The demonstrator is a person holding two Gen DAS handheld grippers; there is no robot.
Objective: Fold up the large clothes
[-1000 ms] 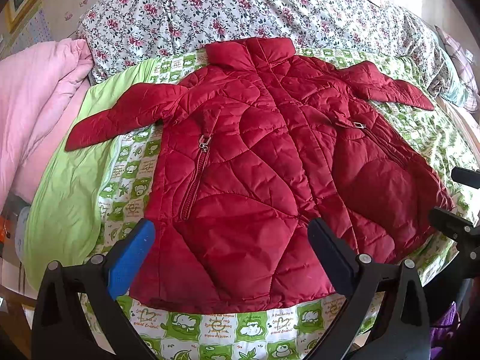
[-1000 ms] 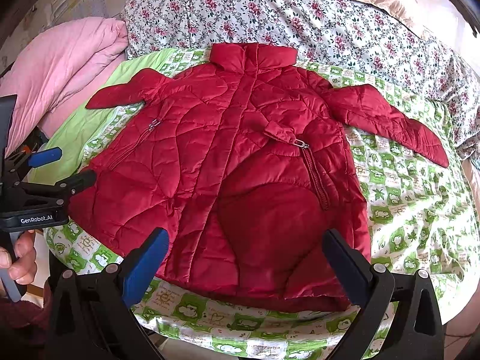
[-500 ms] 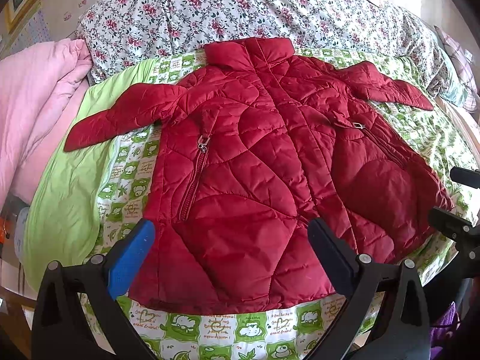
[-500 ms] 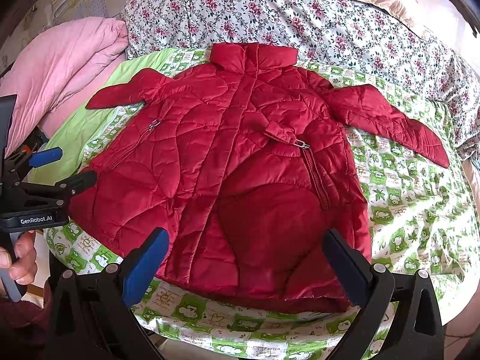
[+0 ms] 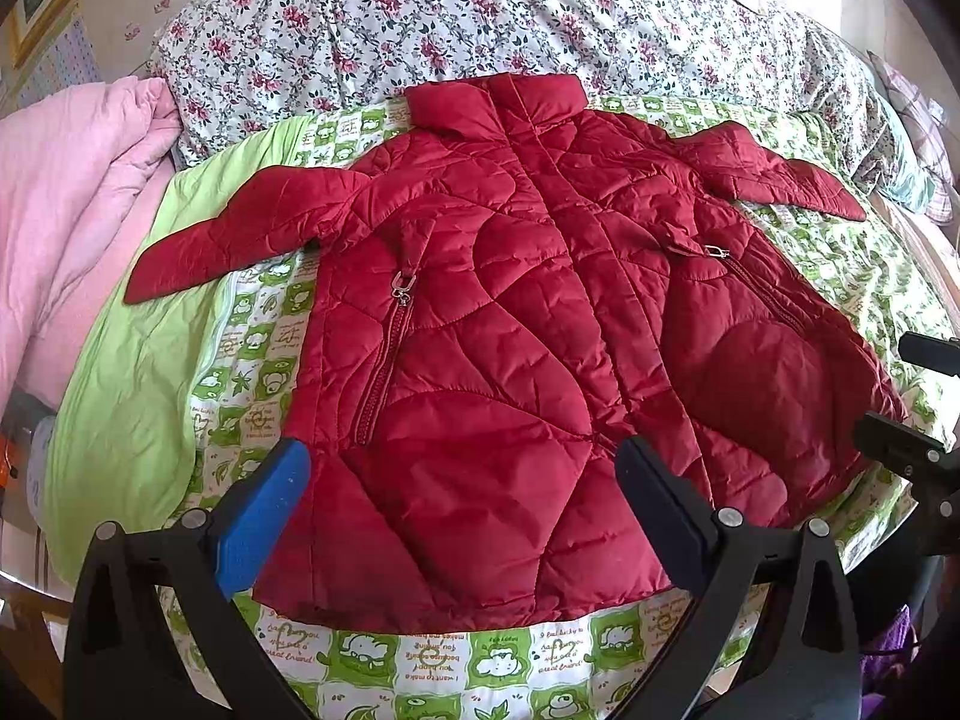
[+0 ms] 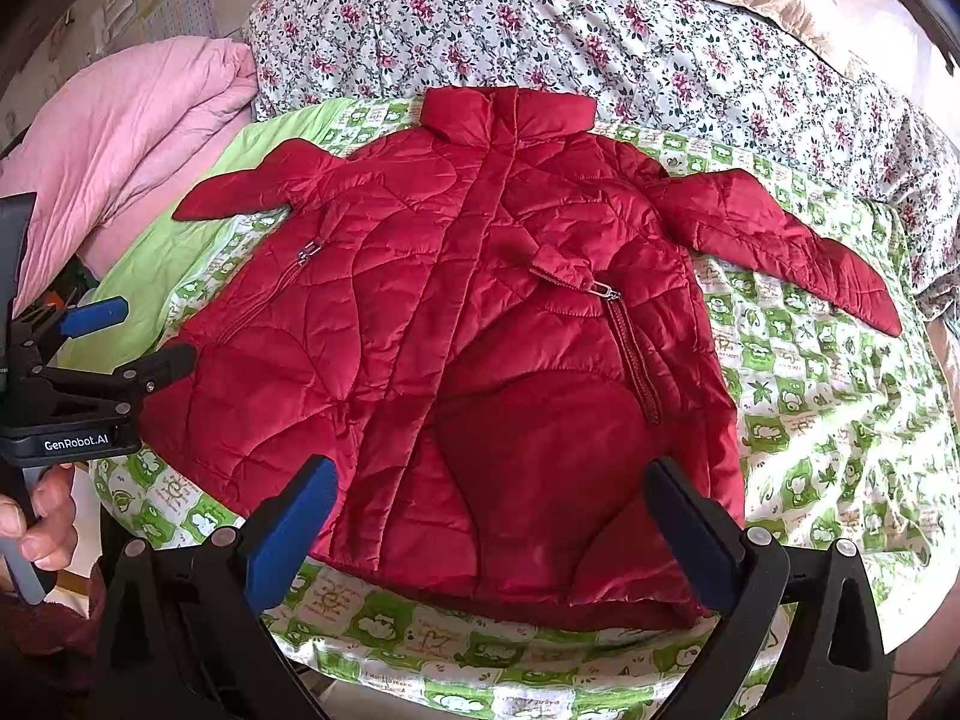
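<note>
A red quilted jacket [image 5: 528, 324] lies flat and front up on the bed, collar at the far side, both sleeves spread outward; it also shows in the right wrist view [image 6: 480, 330]. My left gripper [image 5: 462, 480] is open and empty, hovering over the hem near the jacket's left half. My right gripper [image 6: 492, 498] is open and empty over the hem near the right half. The left gripper also shows in the right wrist view [image 6: 114, 336], and part of the right gripper shows at the right edge of the left wrist view [image 5: 912, 450].
The jacket rests on a green and white patterned sheet [image 6: 828, 408]. A floral quilt [image 5: 456, 18] lies behind the collar. A pink blanket [image 5: 66, 192] is bunched at the left. The bed's near edge runs just below the hem.
</note>
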